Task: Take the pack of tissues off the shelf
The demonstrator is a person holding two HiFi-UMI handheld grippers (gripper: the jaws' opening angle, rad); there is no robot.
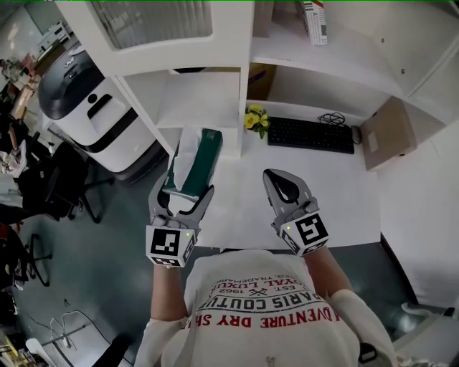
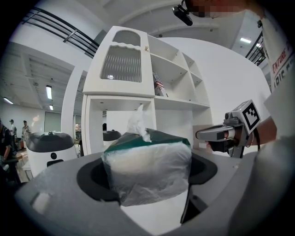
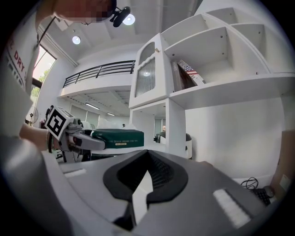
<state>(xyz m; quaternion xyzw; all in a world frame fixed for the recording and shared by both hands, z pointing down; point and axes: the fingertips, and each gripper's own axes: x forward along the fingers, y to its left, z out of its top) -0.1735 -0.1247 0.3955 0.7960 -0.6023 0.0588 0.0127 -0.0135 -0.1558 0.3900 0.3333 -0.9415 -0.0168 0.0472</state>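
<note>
Between left tongs (image 1: 184,193), tissue pack (image 2: 146,162), seemingly clamped

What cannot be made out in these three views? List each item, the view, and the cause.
- Print on the green-topped, clear-wrapped tissue pack: right gripper view, too small to read.
- White-and-red book: head view, cut off by the top edge.
- Contents behind the ribbed-glass cabinet door: head view, blurred by the glass.
- Key lettering on the black keyboard: head view, too small.
</note>
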